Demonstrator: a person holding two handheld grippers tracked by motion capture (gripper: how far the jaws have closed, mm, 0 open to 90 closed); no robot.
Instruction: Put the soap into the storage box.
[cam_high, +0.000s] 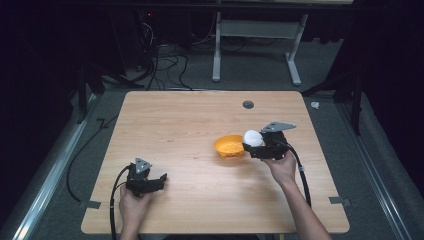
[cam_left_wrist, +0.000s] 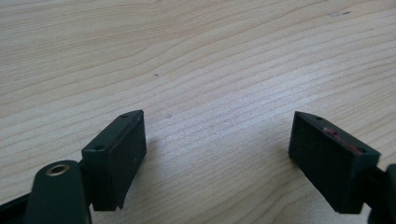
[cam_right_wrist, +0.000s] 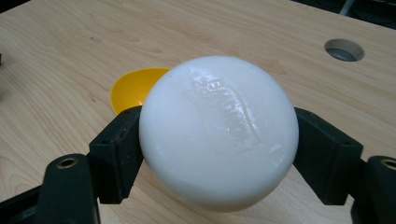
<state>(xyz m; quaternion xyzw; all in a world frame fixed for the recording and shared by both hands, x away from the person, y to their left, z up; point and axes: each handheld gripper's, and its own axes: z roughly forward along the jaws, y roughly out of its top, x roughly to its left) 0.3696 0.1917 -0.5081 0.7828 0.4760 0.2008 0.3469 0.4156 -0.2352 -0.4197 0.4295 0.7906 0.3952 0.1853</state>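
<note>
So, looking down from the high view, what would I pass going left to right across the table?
Left gripper, open over bare wood → yellow bowl → white round bar of soap pinched in the right gripper → the person's right hand.

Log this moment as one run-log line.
right gripper: shut on white soap bar, beside yellow bowl | left gripper: open, empty, low over table

Soap and bowl
My right gripper (cam_right_wrist: 219, 144) is clamping a round white soap (cam_right_wrist: 218, 133), hanging just beside the yellow bowl (cam_high: 229, 146).
</note>
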